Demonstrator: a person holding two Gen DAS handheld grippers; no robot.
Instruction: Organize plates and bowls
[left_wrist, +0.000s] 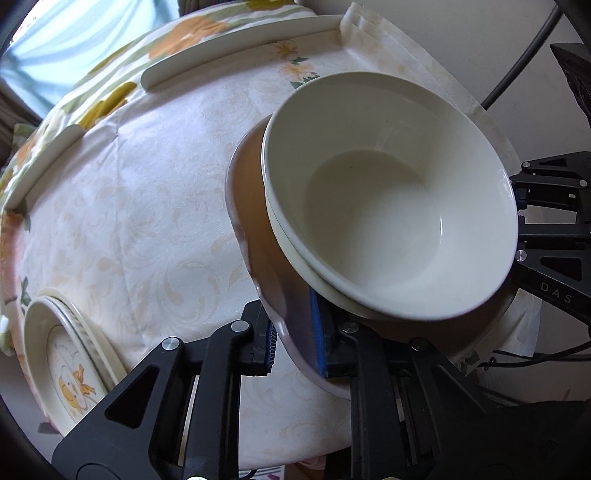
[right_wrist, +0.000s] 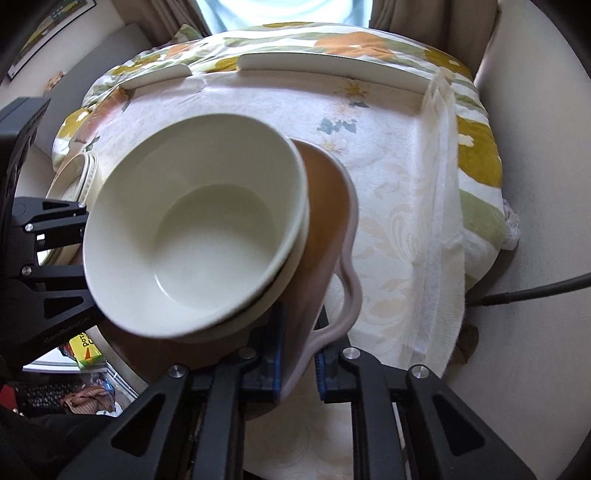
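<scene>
A brown plate with a wavy pale rim (left_wrist: 255, 221) (right_wrist: 325, 229) carries two stacked cream bowls (left_wrist: 391, 206) (right_wrist: 199, 236). My left gripper (left_wrist: 295, 339) is shut on the plate's rim on one side. My right gripper (right_wrist: 299, 354) is shut on the rim on the opposite side and also shows in the left wrist view (left_wrist: 546, 229). The plate is held above the white patterned tablecloth (left_wrist: 129, 229), tilted. A stack of cream plates with a bow print (left_wrist: 70, 369) lies on the table at the left, partly seen in the right wrist view (right_wrist: 74, 173).
White raised edge strips (left_wrist: 236, 48) (right_wrist: 332, 62) border the far side of the table, over a floral cloth. A black cable (right_wrist: 535, 291) lies on the right. Clutter and a yellow-green box (right_wrist: 86, 352) sit below the table edge at the left.
</scene>
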